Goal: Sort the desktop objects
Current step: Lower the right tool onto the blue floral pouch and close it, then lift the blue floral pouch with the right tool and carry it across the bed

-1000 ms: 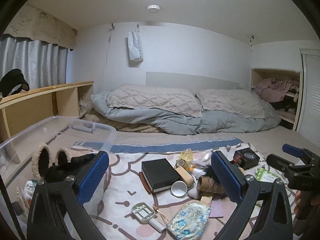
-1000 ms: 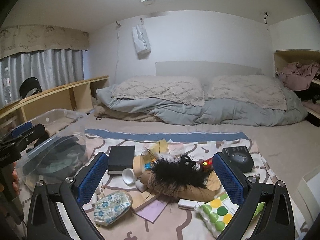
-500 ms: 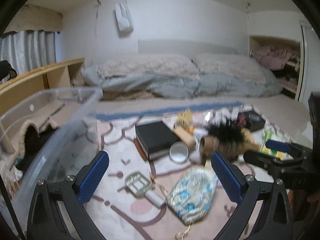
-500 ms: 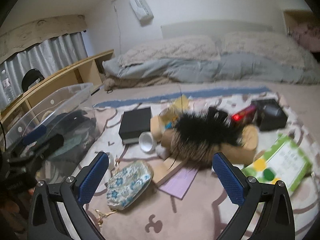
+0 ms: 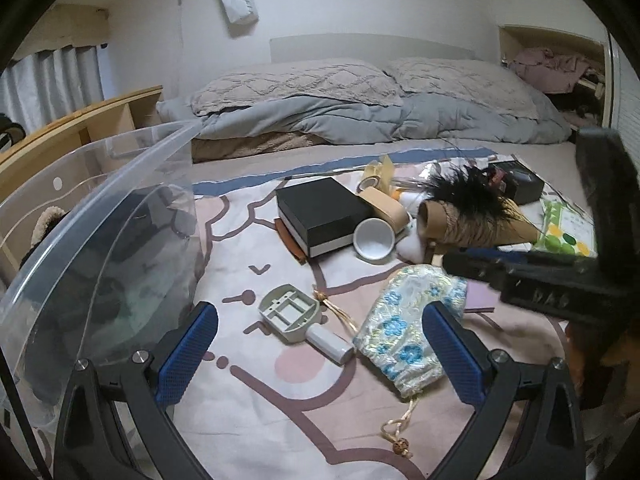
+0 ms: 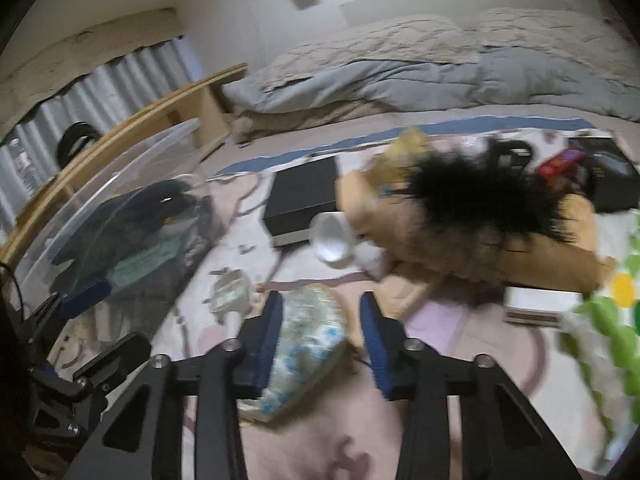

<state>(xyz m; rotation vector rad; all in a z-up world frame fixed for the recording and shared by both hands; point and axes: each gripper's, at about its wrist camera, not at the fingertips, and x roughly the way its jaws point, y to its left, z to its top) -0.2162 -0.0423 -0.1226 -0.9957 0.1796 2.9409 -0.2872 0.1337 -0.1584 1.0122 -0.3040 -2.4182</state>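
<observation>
Right wrist view: your right gripper (image 6: pixel 322 330) closing, floral pouch (image 6: pixel 308 344) between pads, gap remaining on one side; left gripper (image 5: pixel 320 354) wide, empty.

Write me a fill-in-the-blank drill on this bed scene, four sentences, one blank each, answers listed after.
1. The right gripper is closing around the floral ____.
2. The white cup lies on its side right beside the ____ box.
3. The clear plastic bin stands on the ____ side of the left wrist view.
4. The left gripper has its jaws ____, with nothing held.

Missing words: pouch; black; left; open
</observation>
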